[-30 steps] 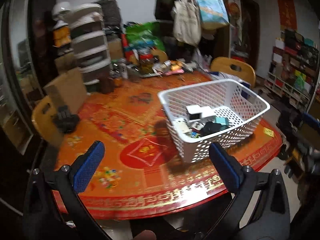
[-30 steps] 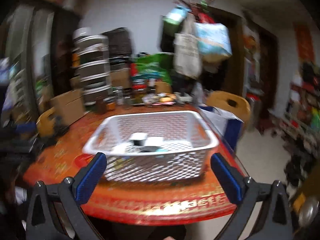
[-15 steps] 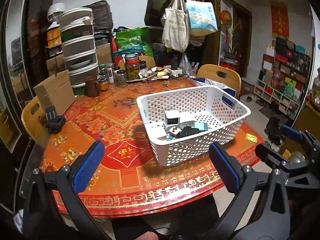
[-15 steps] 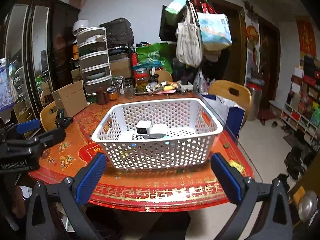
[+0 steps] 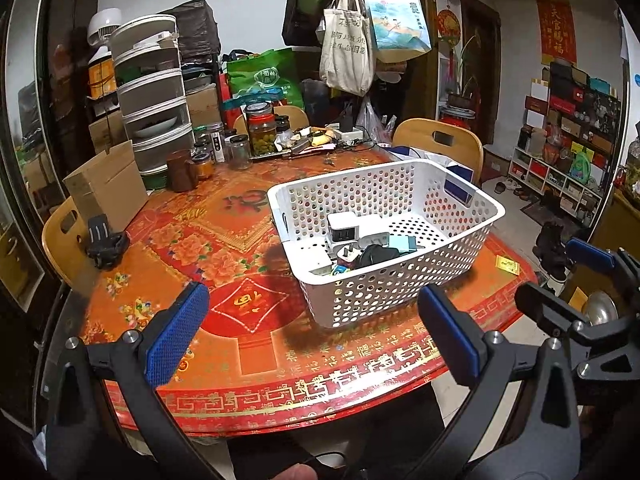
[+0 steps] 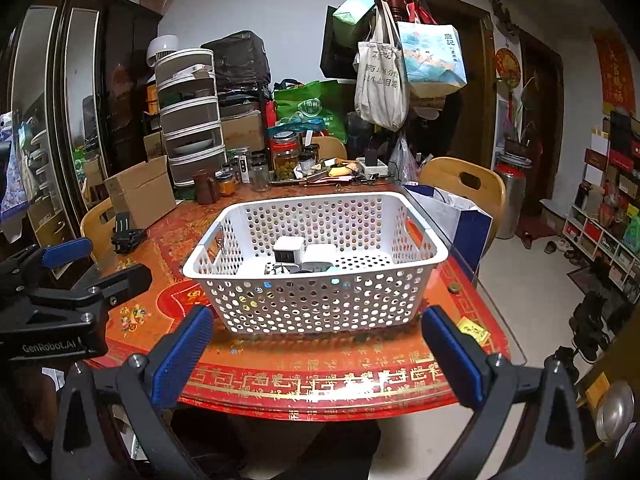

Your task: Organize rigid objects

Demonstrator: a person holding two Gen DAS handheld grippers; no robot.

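A white perforated basket stands on the red patterned table. Inside it lie several small rigid items: a white charger cube, a black adapter, a teal block and a white plug. My left gripper hangs open over the table's near edge, in front of the basket and holding nothing. My right gripper is open too, back from the basket's front wall and empty. Each gripper shows at the edge of the other's view.
A cardboard box and a black clamp-like object sit at the table's left. Jars, a drawer tower and clutter crowd the far side. Wooden chairs ring the table; bags hang from a coat stand.
Both grippers have drawn back and risen from the basket, so more of the table edge and room shows. Both stay open and empty.
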